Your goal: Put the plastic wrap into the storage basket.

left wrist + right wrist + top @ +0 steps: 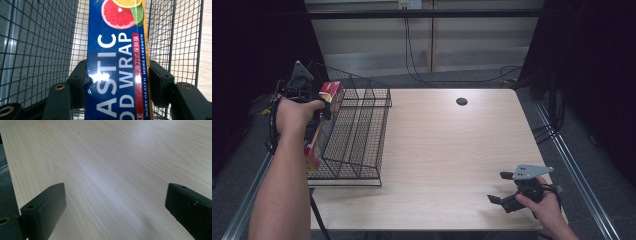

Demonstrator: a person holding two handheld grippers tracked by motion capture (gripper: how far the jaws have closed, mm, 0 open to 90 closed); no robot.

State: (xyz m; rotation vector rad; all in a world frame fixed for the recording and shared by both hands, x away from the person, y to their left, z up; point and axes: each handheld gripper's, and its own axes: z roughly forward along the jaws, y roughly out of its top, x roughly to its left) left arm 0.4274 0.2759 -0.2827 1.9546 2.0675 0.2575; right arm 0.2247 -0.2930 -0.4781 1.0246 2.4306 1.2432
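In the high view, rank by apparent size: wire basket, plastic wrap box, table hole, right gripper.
1. Wire basket, clearly largest.
2. Plastic wrap box, partly hidden by the left gripper, and right gripper: look alike, unranked.
3. Table hole, smallest.

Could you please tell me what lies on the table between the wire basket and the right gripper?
Nothing: in the high view, bare wooden table stretches from the wire basket to the open right gripper.

Left tool raised at far left, jaws clamped on a held item. Right tool low at near right, jaws spread wide.
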